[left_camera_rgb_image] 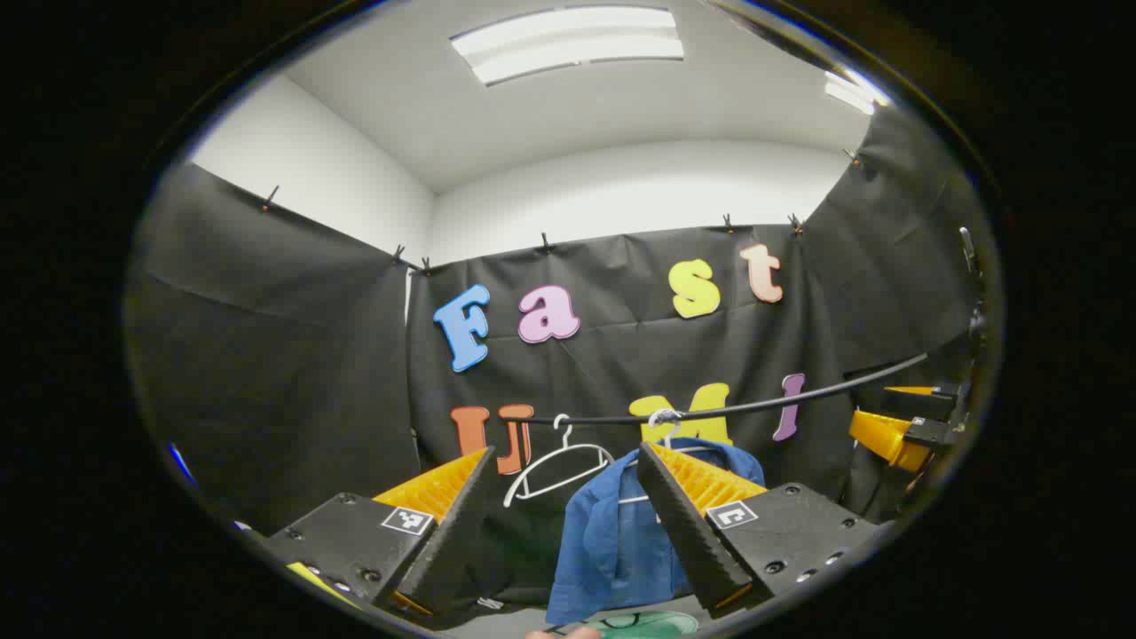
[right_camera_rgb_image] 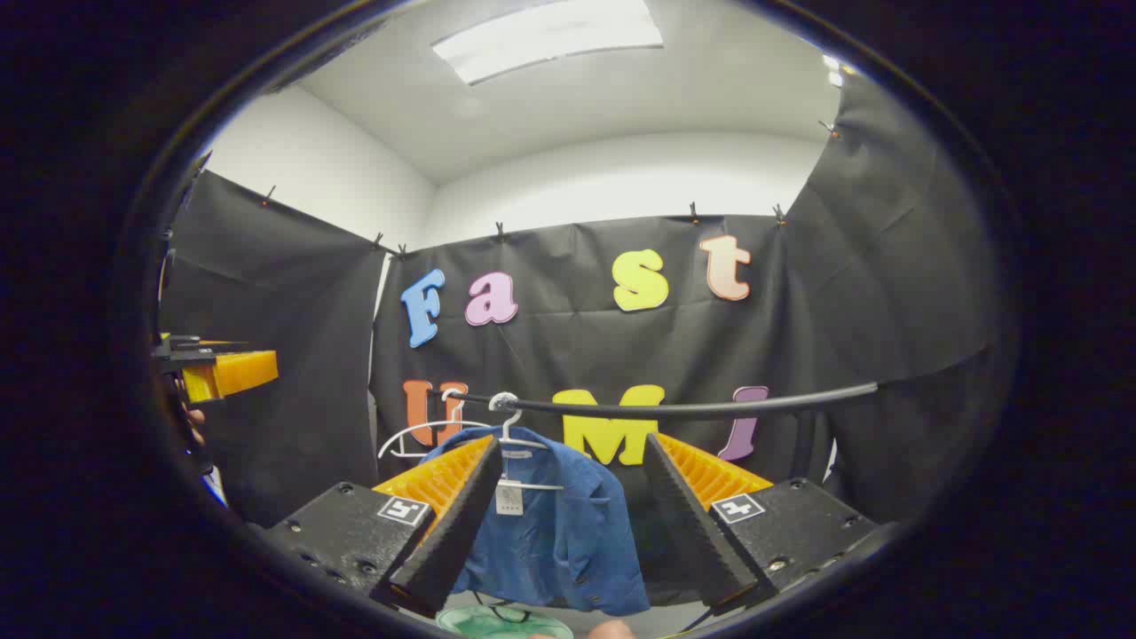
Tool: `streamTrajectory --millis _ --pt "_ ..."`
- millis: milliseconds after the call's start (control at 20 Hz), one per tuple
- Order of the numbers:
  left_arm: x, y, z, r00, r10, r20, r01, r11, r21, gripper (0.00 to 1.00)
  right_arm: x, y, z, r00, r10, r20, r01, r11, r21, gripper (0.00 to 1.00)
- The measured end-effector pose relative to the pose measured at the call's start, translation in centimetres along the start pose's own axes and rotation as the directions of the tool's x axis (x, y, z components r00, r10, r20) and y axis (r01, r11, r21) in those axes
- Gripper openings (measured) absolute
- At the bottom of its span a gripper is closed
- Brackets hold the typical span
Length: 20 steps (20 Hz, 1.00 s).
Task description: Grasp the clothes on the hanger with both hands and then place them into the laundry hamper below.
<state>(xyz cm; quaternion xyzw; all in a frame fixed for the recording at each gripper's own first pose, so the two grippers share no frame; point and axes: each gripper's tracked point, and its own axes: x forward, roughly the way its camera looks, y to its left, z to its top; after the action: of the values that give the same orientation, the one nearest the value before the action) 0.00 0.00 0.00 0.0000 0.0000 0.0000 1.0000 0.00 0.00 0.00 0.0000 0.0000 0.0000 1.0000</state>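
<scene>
The blue shirt (left_camera_rgb_image: 612, 532) hangs on a white hanger (right_camera_rgb_image: 524, 444) from the black rail (right_camera_rgb_image: 692, 409), draped down toward the bottom of both views. Beside it on the same rail, seen in the left gripper view, hangs an empty white hanger (left_camera_rgb_image: 555, 466). Below the shirt, a pale green rim shows at the lower edge, probably the laundry hamper (right_camera_rgb_image: 506, 621), though too little of it is visible to be sure.

The left gripper (left_camera_rgb_image: 568, 524) is spread wide with nothing between its fingers; the shirt sits beyond them, apart from both. The right gripper (right_camera_rgb_image: 559, 524) is likewise wide and empty, the shirt framed in the gap between its fingers but farther off, not touched. The right gripper also shows at the right edge of the left gripper view, held well to the side of the shirt.

Judging from this, the task has barely begun: the shirt is on its hanger and no grasp has been made. Left to do are closing in on the fabric with both grippers, pulling it off the hanger, and lowering it into the hamper.
</scene>
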Motion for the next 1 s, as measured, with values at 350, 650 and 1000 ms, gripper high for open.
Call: streamTrajectory --millis 350,650,1000 --pt "2.1 -2.5 -2.9 0.997 -0.078 -0.031 0.078 0.997 0.002 0.95 2.1 1.2 -1.1 1.0 -0.007 -0.012 0.007 0.999 -0.049 1.0" --pt "3.6 -4.9 -4.9 0.988 -0.144 -0.062 0.144 0.99 0.002 0.94 4.0 2.0 -2.4 0.999 0.002 -0.033 -0.004 0.998 -0.06 0.99" --pt "5.8 -4.7 -8.4 0.983 -0.12 -0.136 0.117 0.993 -0.025 0.96 5.7 1.9 -4.9 0.997 -0.025 -0.069 0.021 0.998 -0.061 1.0"
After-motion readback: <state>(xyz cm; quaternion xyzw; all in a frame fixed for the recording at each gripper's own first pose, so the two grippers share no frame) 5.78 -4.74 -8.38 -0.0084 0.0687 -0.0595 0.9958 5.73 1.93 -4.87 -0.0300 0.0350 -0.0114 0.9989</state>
